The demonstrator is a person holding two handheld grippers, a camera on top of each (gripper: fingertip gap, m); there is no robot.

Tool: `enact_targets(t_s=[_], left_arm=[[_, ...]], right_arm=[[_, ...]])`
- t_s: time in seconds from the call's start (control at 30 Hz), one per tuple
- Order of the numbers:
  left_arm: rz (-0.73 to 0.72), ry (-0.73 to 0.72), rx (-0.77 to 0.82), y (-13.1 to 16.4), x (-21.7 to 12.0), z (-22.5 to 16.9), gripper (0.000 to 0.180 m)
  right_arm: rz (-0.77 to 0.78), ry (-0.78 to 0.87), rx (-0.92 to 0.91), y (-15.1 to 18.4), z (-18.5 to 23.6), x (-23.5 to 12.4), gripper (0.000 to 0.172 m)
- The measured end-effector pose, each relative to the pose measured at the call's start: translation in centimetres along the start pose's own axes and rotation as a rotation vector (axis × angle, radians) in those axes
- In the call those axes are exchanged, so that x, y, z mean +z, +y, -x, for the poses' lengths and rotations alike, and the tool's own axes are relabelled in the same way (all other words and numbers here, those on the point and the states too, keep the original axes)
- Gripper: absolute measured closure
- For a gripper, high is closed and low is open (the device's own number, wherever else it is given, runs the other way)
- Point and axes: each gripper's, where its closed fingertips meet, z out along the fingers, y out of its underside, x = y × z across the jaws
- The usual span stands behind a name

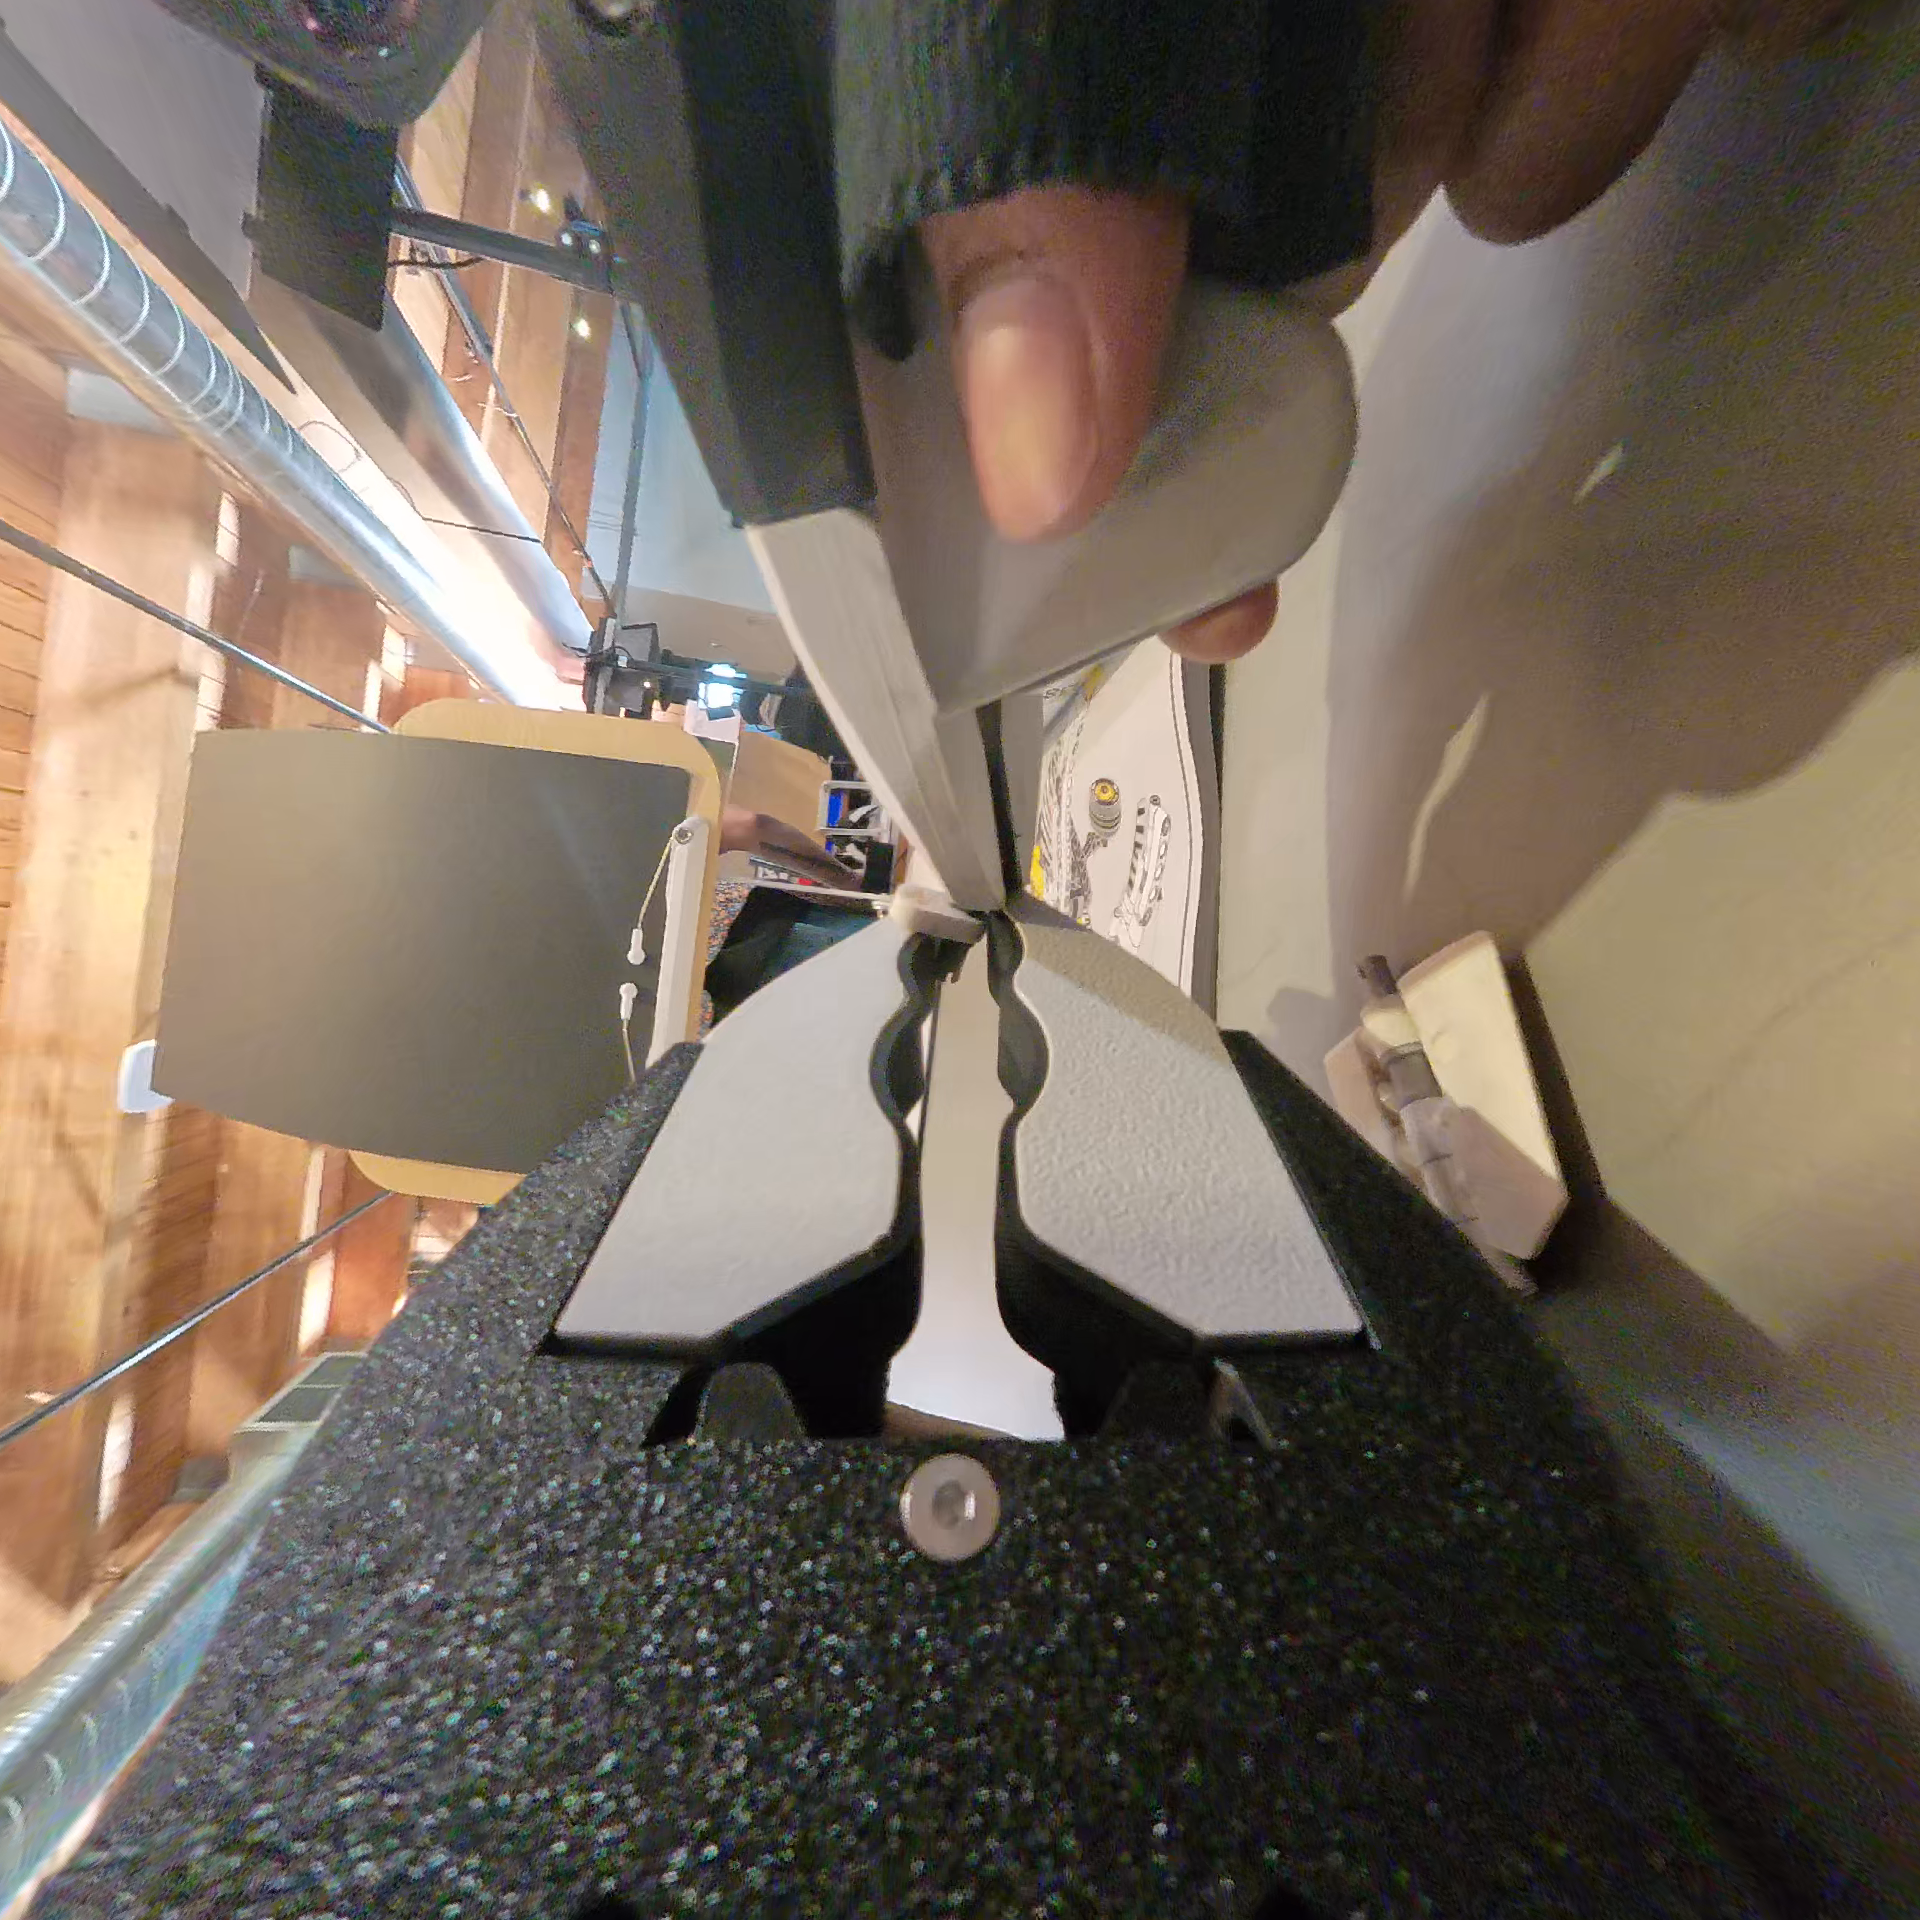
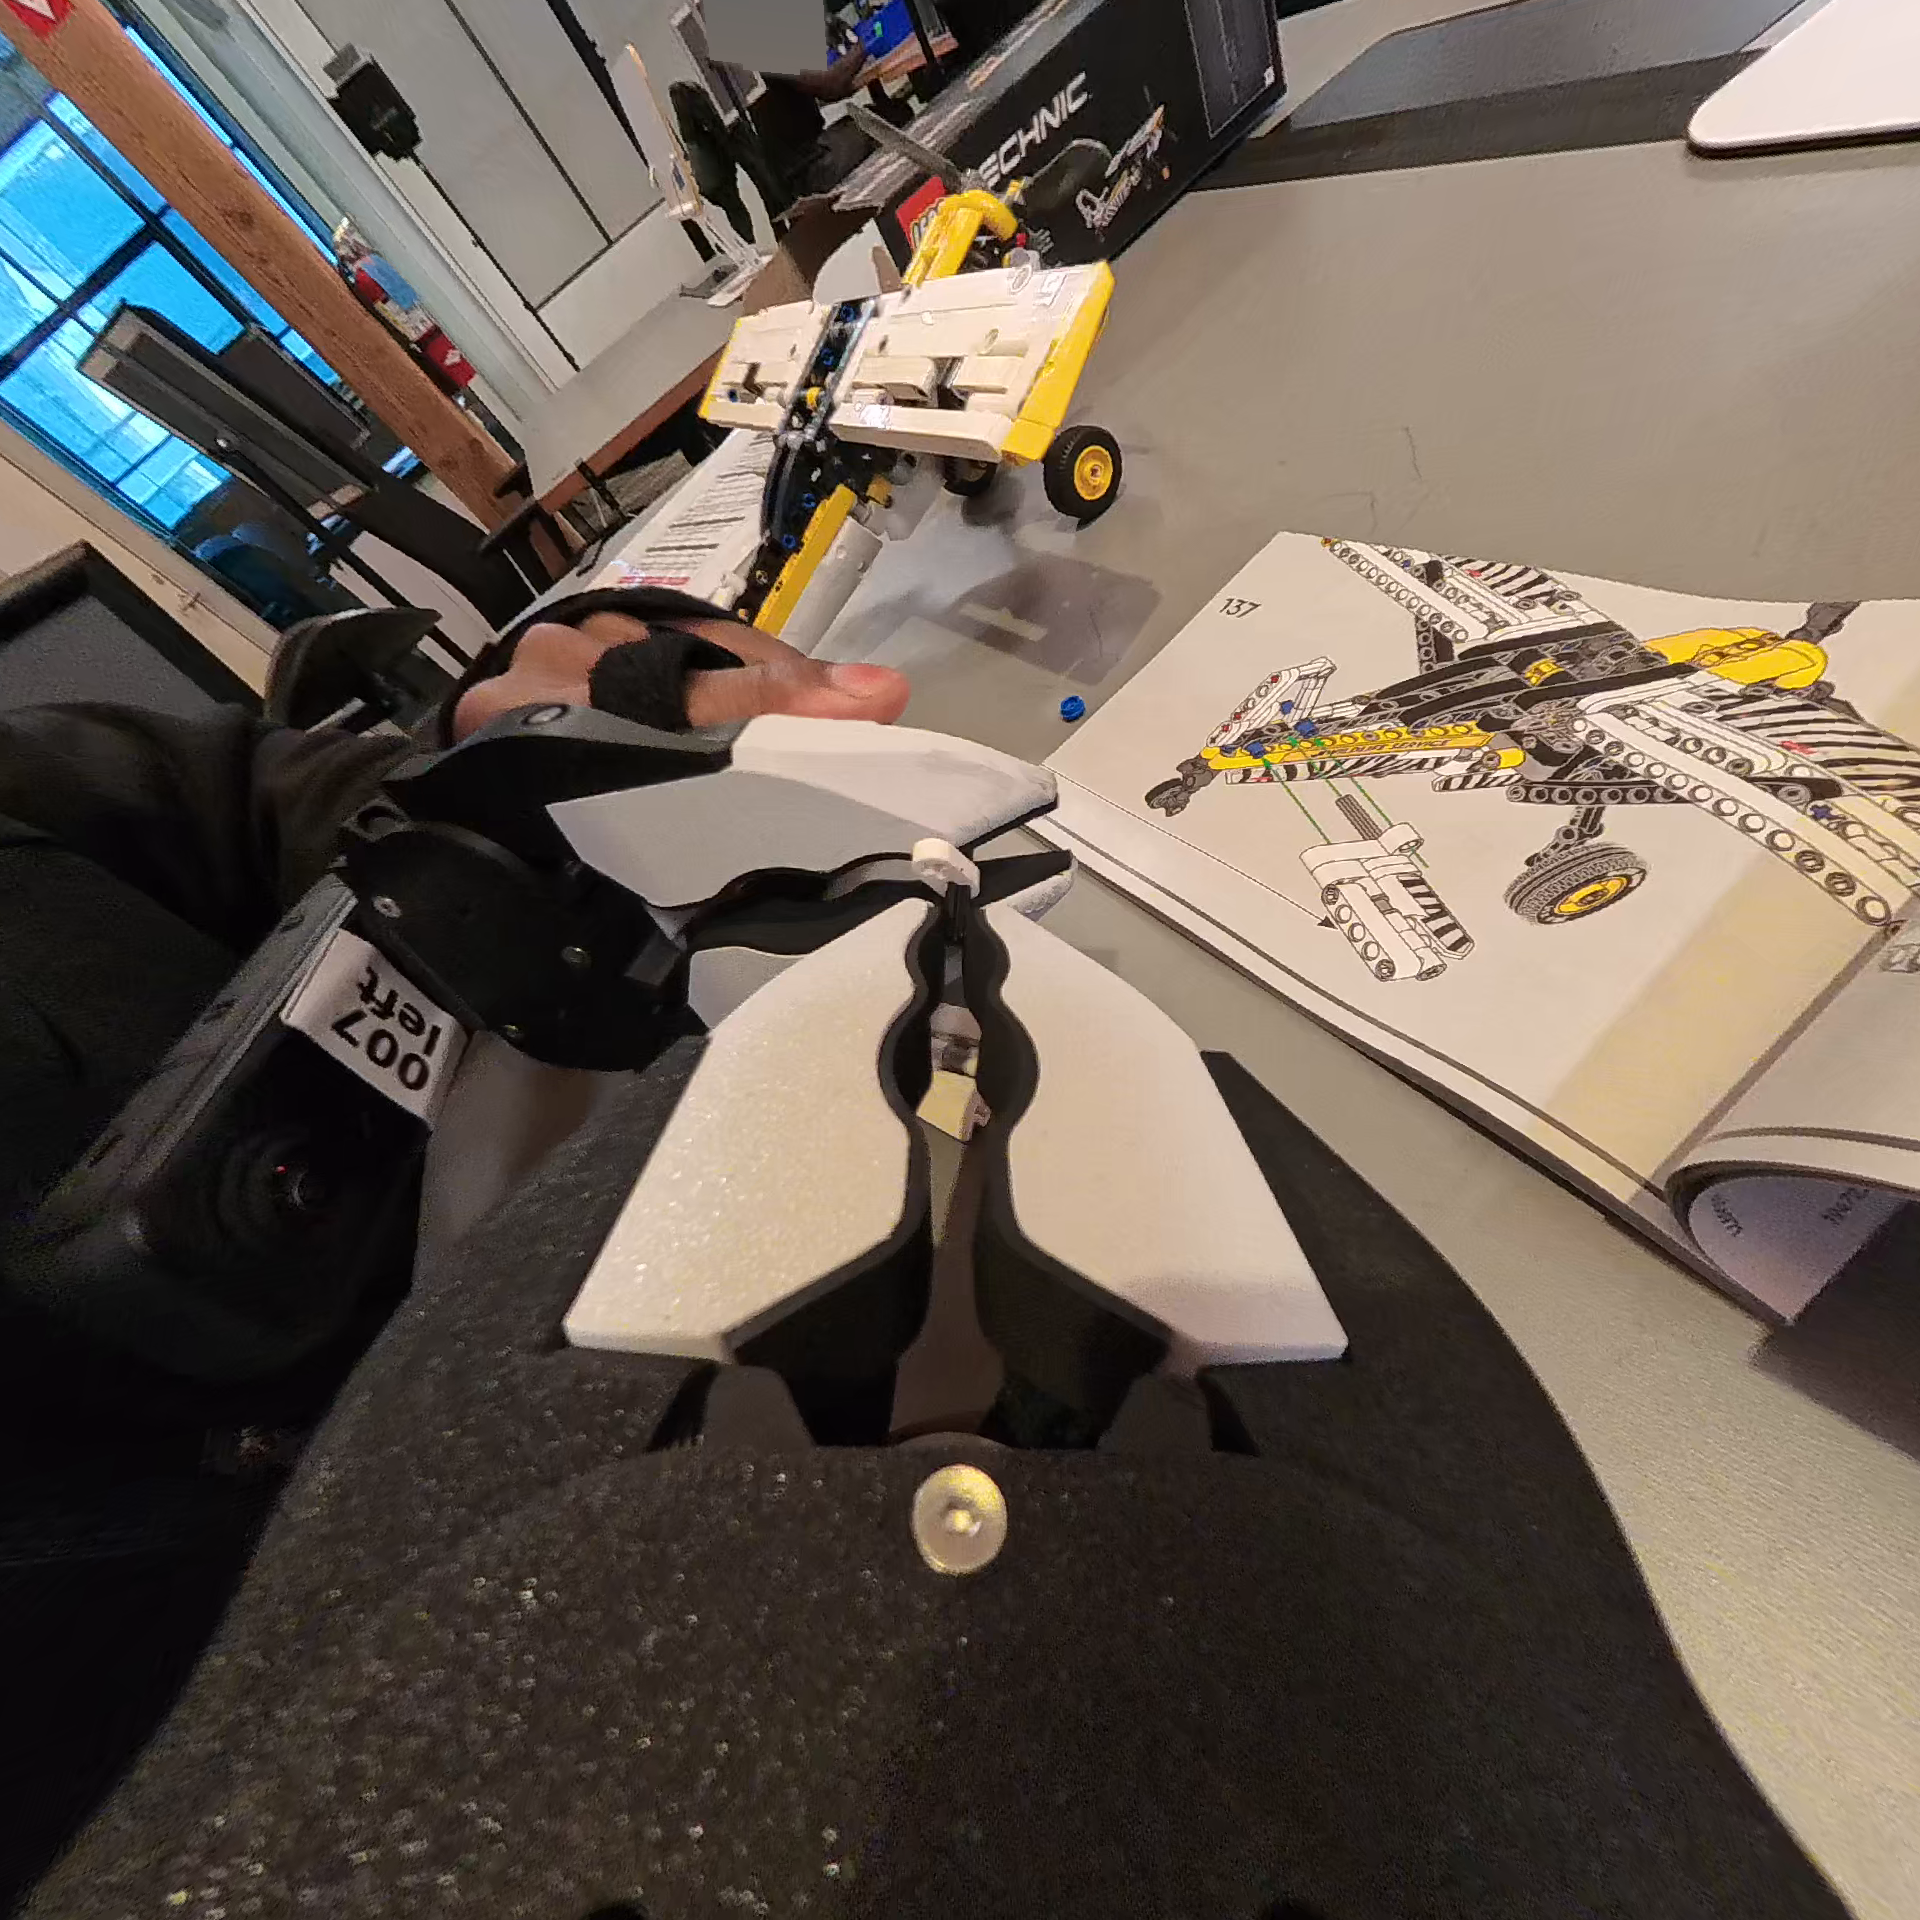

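Note:
In the right wrist view my right gripper (image 2: 958, 925) is shut on a thin black axle (image 2: 956, 920) that stands up out of its tips. My left gripper (image 2: 1018, 852) reaches in from the left, shut on a small white connector piece (image 2: 943, 862) that sits on the axle's top end. In the left wrist view the left gripper (image 1: 961, 935) has the white piece (image 1: 930, 920) at its tips. There the right gripper (image 1: 982, 894) comes down from above and meets it. Both are held above the grey table (image 2: 1455, 343).
An open instruction booklet (image 2: 1455, 831) lies to the right. A yellow and white brick model (image 2: 904, 384) stands behind, with a dark box (image 2: 1081, 135) beyond it. A small blue piece (image 2: 1073, 708) lies on the table. A beige part (image 1: 1455, 1091) lies near the grippers. Left and right tips are no more than a few centimetres apart.

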Motion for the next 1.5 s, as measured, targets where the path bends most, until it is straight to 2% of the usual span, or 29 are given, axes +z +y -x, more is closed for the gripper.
enact_targets(t_s=[0.33, 0.43, 0.53, 0.67, 0.73, 0.83, 0.97, 1.1, 1.2, 1.27, 1.37, 1.5], left_arm=[[-0.014, 0.019, 0.004, -0.2, 0.1, -0.2, 0.172], [-0.035, 0.047, -0.063, -0.3, 0.2, -0.1, 0.172], [-0.078, 0.116, -0.219, -0.4, 0.3, -0.1, 0.168], [-0.118, 0.169, -0.247, -0.4, 0.0, 0.1, 0.160], [-0.121, 0.158, -0.208, -0.1, -0.1, 0.3, 0.157], [-0.097, 0.122, -0.070, 0.5, 0.0, 0.1, 0.158], [-0.122, 0.084, 0.082, -0.2, -0.1, -0.3, 0.166], [-0.095, 0.064, 0.108, -0.1, 0.1, -0.1, 0.174], [-0.109, 0.129, 0.026, -0.3, -0.1, -0.3, 0.175], [-0.134, 0.214, -0.091, -0.6, -0.4, -0.7, 0.175], [-0.180, 0.391, -0.247, -1.3, -1.1, -1.6, 0.175], [-0.241, 0.604, -0.373, -2.0, -2.4, -2.5, 0.175]], right_arm=[[0.009, 0.007, -0.013, 0.1, 0.0, -0.1, 0.171], [0.004, -0.011, -0.013, -0.1, 0.1, -0.2, 0.170], [-0.001, -0.070, 0.057, -0.2, 0.1, -0.3, 0.169], [0.009, -0.137, 0.130, -0.1, 0.4, -0.3, 0.169], [0.019, -0.153, 0.157, 0.0, 0.5, -0.2, 0.169], [0.031, -0.171, 0.200, 0.1, 0.5, -0.2, 0.169], [0.044, -0.192, 0.238, 0.3, 0.7, -0.1, 0.169], [0.037, -0.217, 0.262, 0.1, 0.8, -0.2, 0.169], [0.045, -0.263, 0.248, 0.1, 1.3, -0.3, 0.168], [0.060, -0.291, 0.185, 0.1, 1.6, -0.5, 0.166], [0.037, -0.250, 0.006, -0.5, 1.2, -0.9, 0.150], [0.025, -0.289, -0.232, -0.6, 2.7, -1.6, 0.141]])
